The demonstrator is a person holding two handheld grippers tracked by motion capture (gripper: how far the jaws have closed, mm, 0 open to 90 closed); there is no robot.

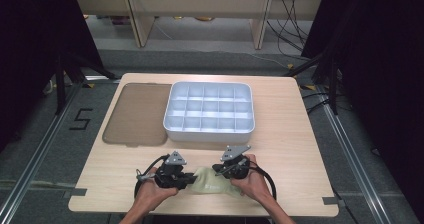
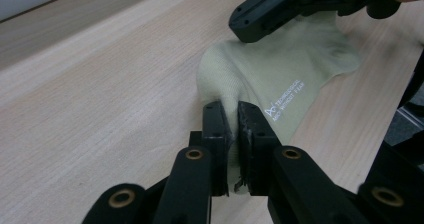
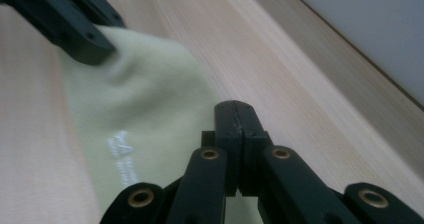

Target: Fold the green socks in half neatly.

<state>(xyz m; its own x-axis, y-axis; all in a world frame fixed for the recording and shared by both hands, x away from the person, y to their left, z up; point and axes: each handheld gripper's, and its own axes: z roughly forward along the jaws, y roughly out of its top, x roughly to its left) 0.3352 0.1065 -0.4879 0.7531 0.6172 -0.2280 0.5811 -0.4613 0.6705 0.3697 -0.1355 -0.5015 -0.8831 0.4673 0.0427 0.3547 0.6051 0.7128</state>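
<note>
On the left of the wooden table (image 1: 125, 159), a translucent brown lid (image 1: 137, 113) lies flat, its left edge close to the table's left edge and its right edge just beside the white divided tray (image 1: 210, 107). The tray sits in the far middle of the table, all its compartments bare. Between the tray's near wall and the grippers runs a strip of bare wood, and the right part of the table beyond the tray is open as well.

Near the front edge, the left hand (image 1: 150, 190) holds the left gripper (image 1: 191, 179), whose jaws in the left gripper view (image 2: 231, 126) are pinched on a fold of the pale green sock (image 2: 280, 79). The sock (image 1: 212, 180) lies between the two grippers, white lettering showing on its side.

The right gripper (image 1: 220, 172), held by the right hand (image 1: 252, 181), meets the sock's right end. In the right gripper view (image 3: 235, 119) its jaws are pressed together at the sock's edge (image 3: 145, 114); whether cloth is caught between them cannot be told.
</note>
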